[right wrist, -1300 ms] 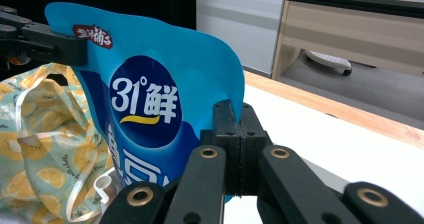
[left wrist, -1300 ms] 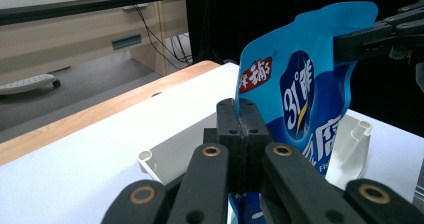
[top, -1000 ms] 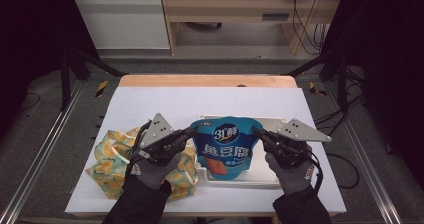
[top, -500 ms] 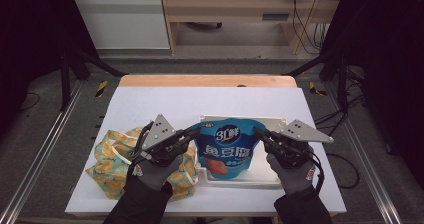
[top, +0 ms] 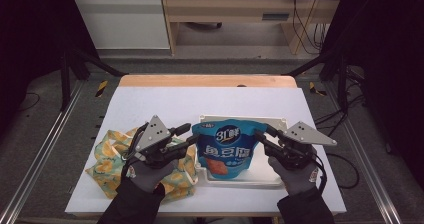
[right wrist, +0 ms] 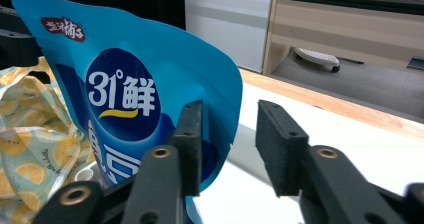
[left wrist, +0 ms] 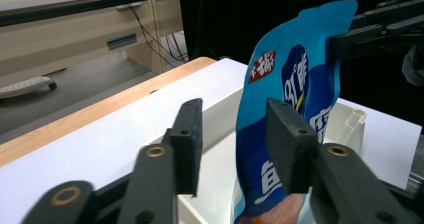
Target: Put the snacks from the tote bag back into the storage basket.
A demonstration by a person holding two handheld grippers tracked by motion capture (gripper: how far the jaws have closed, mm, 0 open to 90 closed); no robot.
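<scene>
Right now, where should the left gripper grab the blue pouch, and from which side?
Grip the pouch by its flat upper side edge, coming in from its left. It stands upright in the white tray, so the thin sealed edge faces the left gripper, whose open jaws already sit either side of that edge. The bulging middle looks too thick to pinch.
</scene>
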